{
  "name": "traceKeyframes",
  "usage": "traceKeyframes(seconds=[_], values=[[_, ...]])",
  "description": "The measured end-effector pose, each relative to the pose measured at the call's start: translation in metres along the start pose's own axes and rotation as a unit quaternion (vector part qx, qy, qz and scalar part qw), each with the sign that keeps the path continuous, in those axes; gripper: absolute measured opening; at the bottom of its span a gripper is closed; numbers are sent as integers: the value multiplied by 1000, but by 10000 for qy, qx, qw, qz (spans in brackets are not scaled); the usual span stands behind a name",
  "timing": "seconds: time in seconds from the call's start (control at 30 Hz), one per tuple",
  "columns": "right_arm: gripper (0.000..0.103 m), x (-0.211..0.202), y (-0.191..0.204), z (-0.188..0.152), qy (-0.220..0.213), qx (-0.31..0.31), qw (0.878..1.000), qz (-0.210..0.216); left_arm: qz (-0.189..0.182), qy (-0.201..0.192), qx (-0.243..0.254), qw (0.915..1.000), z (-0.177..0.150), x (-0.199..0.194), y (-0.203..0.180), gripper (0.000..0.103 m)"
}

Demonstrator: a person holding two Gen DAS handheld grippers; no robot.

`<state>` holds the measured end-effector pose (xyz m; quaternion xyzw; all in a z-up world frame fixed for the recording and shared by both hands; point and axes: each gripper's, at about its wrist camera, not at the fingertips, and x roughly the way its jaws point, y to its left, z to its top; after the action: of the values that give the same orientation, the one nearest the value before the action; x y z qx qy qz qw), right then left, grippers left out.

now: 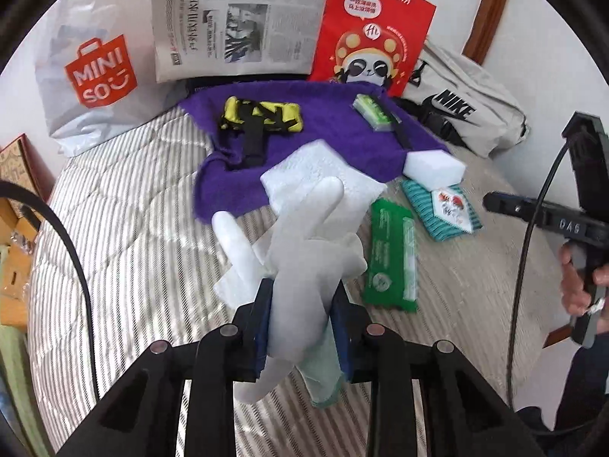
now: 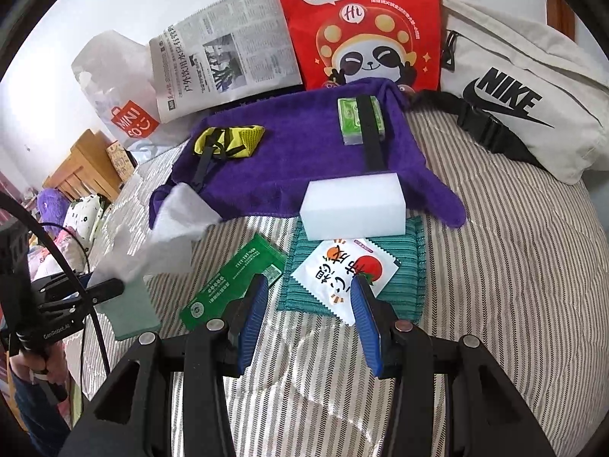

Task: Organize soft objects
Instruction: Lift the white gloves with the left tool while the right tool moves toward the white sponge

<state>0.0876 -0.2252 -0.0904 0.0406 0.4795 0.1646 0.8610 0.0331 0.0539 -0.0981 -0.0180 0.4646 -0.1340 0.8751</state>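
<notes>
So the left tongs (image 1: 300,304) are clenched on a white disposable glove (image 1: 304,251), along with a pale green cloth (image 2: 131,310) pinched in the same grip; in the left wrist view the glove's fingers fan out floppy above the pads, and the whole bundle is held up off the striped bedspread (image 1: 125,205). From the right wrist view the same bundle sits off to the left, blurry, near the corner of the purple towel (image 2: 289,148). The right tongs (image 2: 308,297) are released, nothing between the blue pads (image 2: 253,316), hovering low over the bed just in front of a white snack packet (image 2: 342,274) printed with orange and red fruit. That packet lies on a teal striped cloth (image 2: 407,270), and a white sponge block (image 2: 352,207) sits right behind it, overlapping the towel's front edge. A green wipes pack (image 2: 232,278) lies flat just left of the teal cloth. On the towel there's a yellow pouch (image 2: 232,139) with black straps and a small green packet (image 2: 354,116) under a black strap. Propped along the back: a white MINISO bag (image 1: 91,72), a newspaper (image 1: 236,26), a red panda bag (image 2: 361,26), and a grey Nike waist bag (image 2: 533,87) on the right.
</notes>
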Motion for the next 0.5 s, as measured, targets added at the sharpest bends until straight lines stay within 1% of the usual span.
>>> traceKeyframes(seconds=[0.03,0.07,0.17,0.2,0.23,0.3,0.4,0.5], values=[[45,0,0,0,2,-4,10000,-28,19,18,12,10000,-2,1,0,31],[45,0,-1,0,-2,-11,10000,-45,140,34,0,9999,-5,0,2,32],[45,2,-2,0,29,-7,10000,-28,200,80,-72,9997,-10,4,8,32],[45,2,-1,0,35,-22,10000,-38,302,121,-140,9994,-13,6,11,34],[45,2,-1,0,39,-33,10000,-42,372,175,-166,9990,-15,8,13,38],[45,4,0,-1,55,-37,10000,-26,483,235,-205,9983,-19,12,18,38],[45,8,2,-1,128,-69,9999,-35,528,270,-302,9978,-26,14,25,38],[45,11,6,-2,146,-128,9998,-20,648,479,-232,9965,-34,17,29,37]])
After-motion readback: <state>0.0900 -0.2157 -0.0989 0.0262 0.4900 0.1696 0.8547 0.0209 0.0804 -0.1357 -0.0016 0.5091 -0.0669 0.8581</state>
